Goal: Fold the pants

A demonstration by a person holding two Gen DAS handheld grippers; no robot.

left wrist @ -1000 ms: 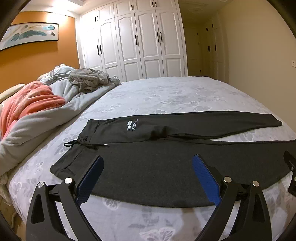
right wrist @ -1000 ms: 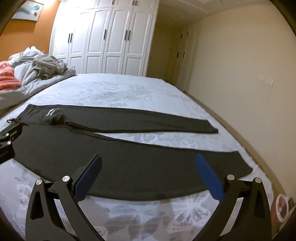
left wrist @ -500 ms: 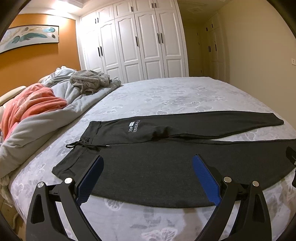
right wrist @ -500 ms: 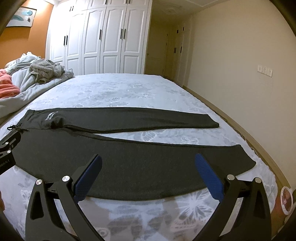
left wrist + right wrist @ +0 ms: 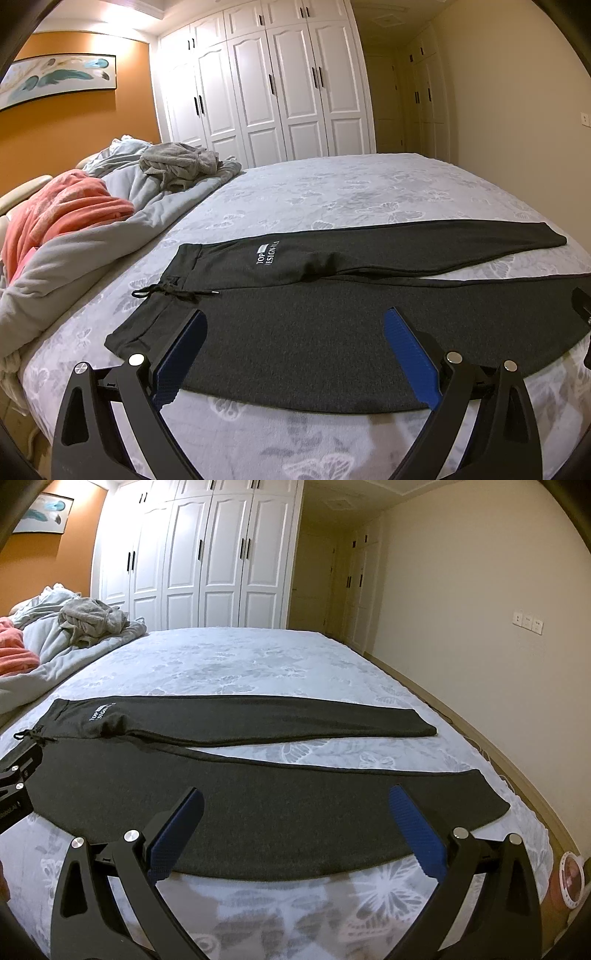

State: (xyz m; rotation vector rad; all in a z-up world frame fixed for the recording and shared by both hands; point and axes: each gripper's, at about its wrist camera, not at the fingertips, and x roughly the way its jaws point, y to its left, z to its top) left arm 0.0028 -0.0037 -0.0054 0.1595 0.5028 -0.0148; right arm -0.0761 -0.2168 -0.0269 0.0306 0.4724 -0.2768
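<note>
Both claws stand spread wide and empty: the left claw [image 5: 293,354] hangs over the near trouser leg toward the waistband, the right claw [image 5: 295,829] over the same leg toward the ankle end. The pants [image 5: 332,325] lie flat on the bed [image 5: 351,188], legs splayed apart in a narrow V, the near leg running along the bed's near edge and the far leg [image 5: 258,716] beyond it with the printed logo [image 5: 267,254] up. The first fold looks not yet begun. To do it well, I would have each claw bite only the near hem edge (both layers of that leg, not the bed cover beneath), left near the drawstring [image 5: 168,291], right near the cuff [image 5: 484,794]. Lift together, keep the cloth taut between them, and lay it squarely over the far leg so edges match.
</note>
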